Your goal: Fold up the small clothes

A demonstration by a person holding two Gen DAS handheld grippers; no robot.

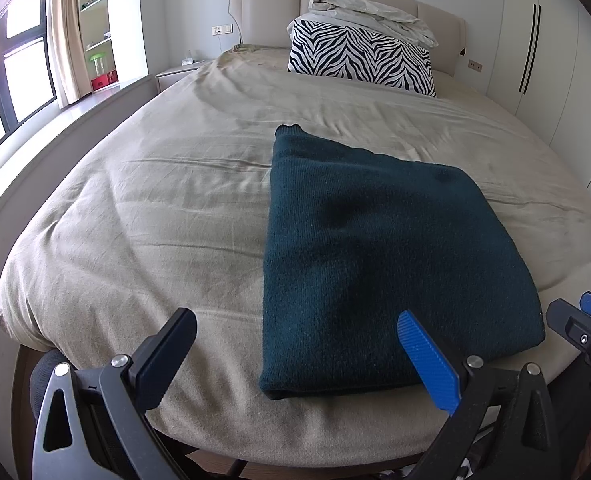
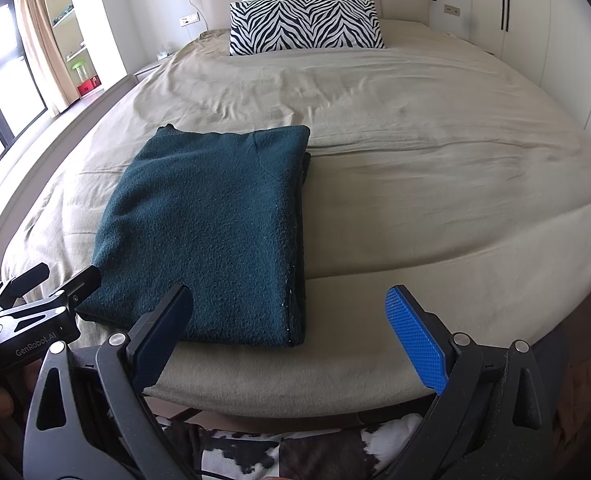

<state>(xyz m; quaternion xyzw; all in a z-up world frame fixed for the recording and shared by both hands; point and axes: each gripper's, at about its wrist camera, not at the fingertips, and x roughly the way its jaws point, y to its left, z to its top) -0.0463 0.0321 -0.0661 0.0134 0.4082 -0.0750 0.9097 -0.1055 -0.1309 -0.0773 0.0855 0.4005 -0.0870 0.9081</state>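
The left tongs (image 1: 297,354) sit at the bottom of the left wrist view with their two fingers spread wide apart, gripping nothing; the black finger (image 1: 165,360) is at lower left over the bed's near edge, and the blue ribbed finger (image 1: 429,364) at lower right overlaps the near edge of the sweater, though whether it touches the cloth cannot be told. The right tongs (image 2: 291,340) are likewise wide apart and empty at the bottom of the right wrist view, the dark finger (image 2: 159,340) overlapping the near edge of the garment, the blue one (image 2: 415,338) over bare sheet.

The dark teal knitted sweater (image 2: 211,236) lies folded into a flat rectangle on the bed, near its front edge; in the right wrist view it fills the centre left of the frame, in the left wrist view the centre right. Its stacked layers show along the right-hand side in the right wrist view.

Around it spreads the beige sheet (image 1: 155,200), creased. At the top of the frame a zebra-print pillow (image 1: 361,56) leans before the padded headboard (image 1: 263,8), with a crumpled pale duvet (image 1: 371,14) on top. White wardrobe doors (image 1: 551,48) fill the upper right; a window (image 1: 11,68), curtain (image 1: 63,32) and shelves (image 1: 95,12) the upper left.
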